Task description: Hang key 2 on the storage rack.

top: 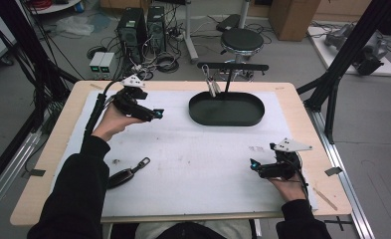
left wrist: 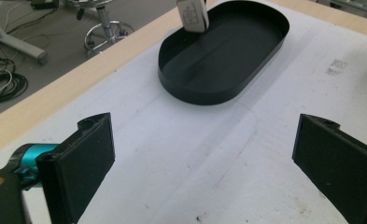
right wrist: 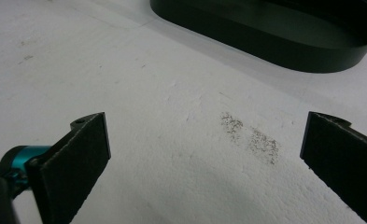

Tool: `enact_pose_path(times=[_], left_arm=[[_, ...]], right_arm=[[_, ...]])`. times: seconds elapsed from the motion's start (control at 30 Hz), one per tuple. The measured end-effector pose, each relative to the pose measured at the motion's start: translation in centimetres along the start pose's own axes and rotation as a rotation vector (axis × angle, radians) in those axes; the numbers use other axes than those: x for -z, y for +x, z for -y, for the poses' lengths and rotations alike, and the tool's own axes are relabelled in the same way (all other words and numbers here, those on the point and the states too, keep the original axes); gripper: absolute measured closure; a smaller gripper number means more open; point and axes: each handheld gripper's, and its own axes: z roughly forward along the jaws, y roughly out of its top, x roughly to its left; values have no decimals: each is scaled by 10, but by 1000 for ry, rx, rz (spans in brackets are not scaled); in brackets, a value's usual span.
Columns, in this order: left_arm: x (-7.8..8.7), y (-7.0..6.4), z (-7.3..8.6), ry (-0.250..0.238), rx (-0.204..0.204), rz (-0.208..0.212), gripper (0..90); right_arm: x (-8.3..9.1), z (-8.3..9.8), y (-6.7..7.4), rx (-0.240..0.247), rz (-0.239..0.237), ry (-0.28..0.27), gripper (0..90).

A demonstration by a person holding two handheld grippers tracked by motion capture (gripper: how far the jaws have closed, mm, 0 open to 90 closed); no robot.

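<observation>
A black oval tray [top: 226, 121] sits on the white mat at the back middle, with nothing lying in it. Behind it stands a black bar rack [top: 233, 66], and a pale key fob [top: 213, 87] hangs from it over the tray's far rim. A black car key with a strap [top: 125, 176] lies near the left forearm. My left gripper [top: 155, 114] is held above the mat left of the tray, open and holding nothing. My right gripper [top: 253, 165] rests low at the front right, open too. The left gripper view looks at the tray [left wrist: 204, 95] and the hanging fob [left wrist: 193, 14].
The white mat [top: 198, 164] covers most of the wooden table [top: 48, 164]. A grey smudge [right wrist: 251, 135] marks the mat ahead of the right gripper [right wrist: 204, 158], with the tray's wall [right wrist: 274, 49] beyond. Computers, cables and a stool [top: 241, 41] stand on the floor past the table.
</observation>
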Motion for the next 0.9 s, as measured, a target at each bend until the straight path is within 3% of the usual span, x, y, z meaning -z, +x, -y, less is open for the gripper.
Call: enact_pose_path(times=[0.63, 0.7, 0.8, 0.9], left_arm=[[5, -10, 44, 98, 22, 27, 61], [4, -11, 48, 115, 24, 37, 61], [4, -13, 50, 175, 24, 91, 61], [4, -16, 53, 200, 20, 103, 62]], right_arm=[[-1, 0, 2, 2, -2, 4, 8], [-2, -1, 2, 7, -2, 5, 8], [-2, -1, 2, 5, -5, 7, 8], [-2, -1, 2, -2, -14, 12, 8]])
